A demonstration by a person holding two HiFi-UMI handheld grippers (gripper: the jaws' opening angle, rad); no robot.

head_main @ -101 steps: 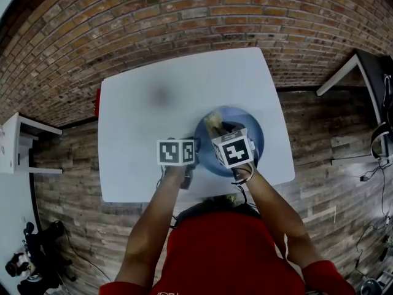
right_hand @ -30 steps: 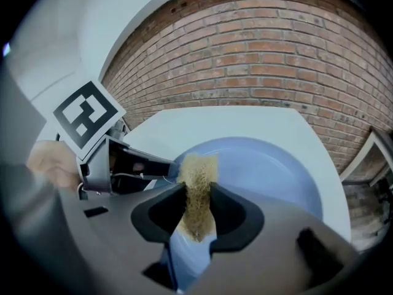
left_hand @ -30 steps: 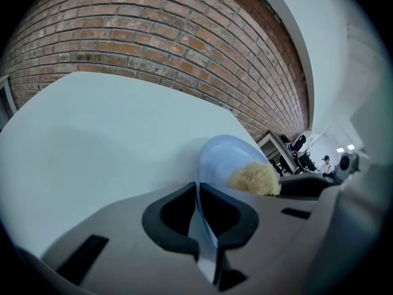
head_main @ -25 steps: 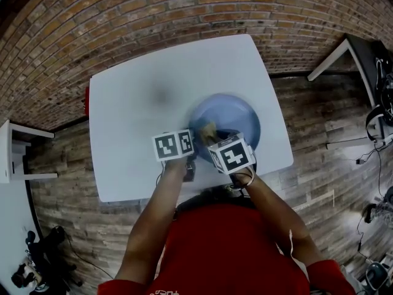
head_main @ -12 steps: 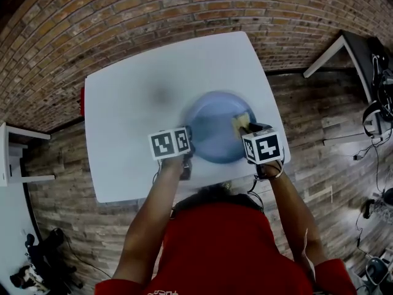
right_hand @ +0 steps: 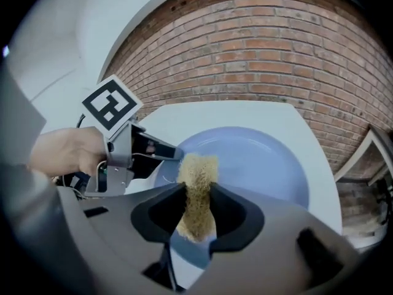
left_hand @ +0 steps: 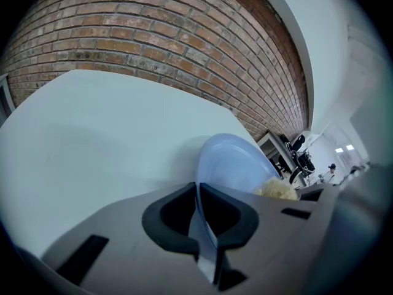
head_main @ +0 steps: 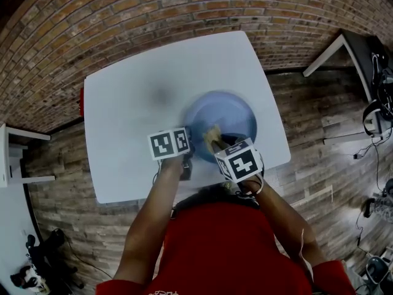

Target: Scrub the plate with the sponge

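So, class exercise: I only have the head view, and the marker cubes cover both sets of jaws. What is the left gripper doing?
Observer: The left gripper is clamped on the near rim of the blue plate; the plate's edge runs between its jaws.
Operator: And the right one?
Observer: The right gripper pinches the yellow sponge, whose free end sticks out past the jaws over the plate's left side.
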